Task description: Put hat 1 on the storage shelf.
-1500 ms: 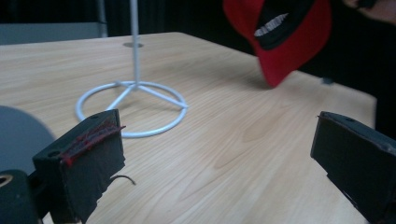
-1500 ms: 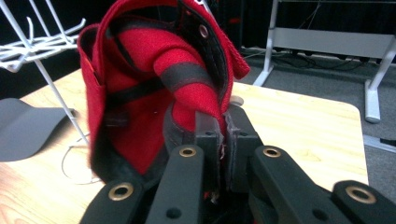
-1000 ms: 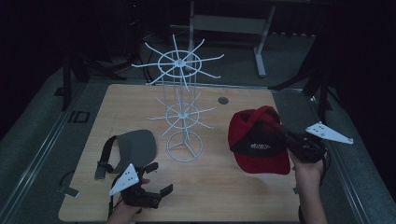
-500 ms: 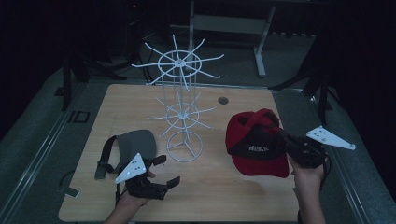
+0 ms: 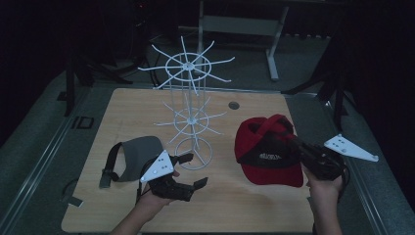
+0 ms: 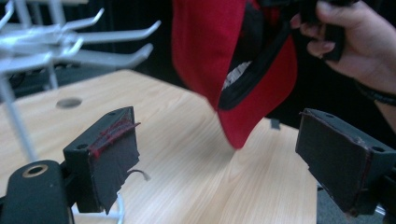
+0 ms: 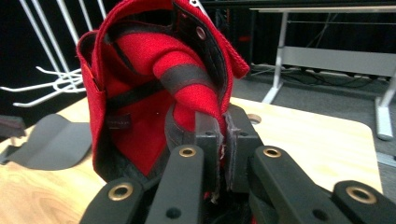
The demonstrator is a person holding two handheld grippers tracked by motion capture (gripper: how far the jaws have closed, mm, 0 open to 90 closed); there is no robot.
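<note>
Two grippers are in my hands: my right gripper point(image 5: 293, 141) is clamped tight on the back edge of the red fabric cap with black trim point(image 5: 266, 149), holding it up over the wooden table point(image 5: 244, 205). My left gripper point(image 5: 192, 171), empty, has jaws wide apart though just narrowing, beside the grey visor point(image 5: 137, 156).
</note>
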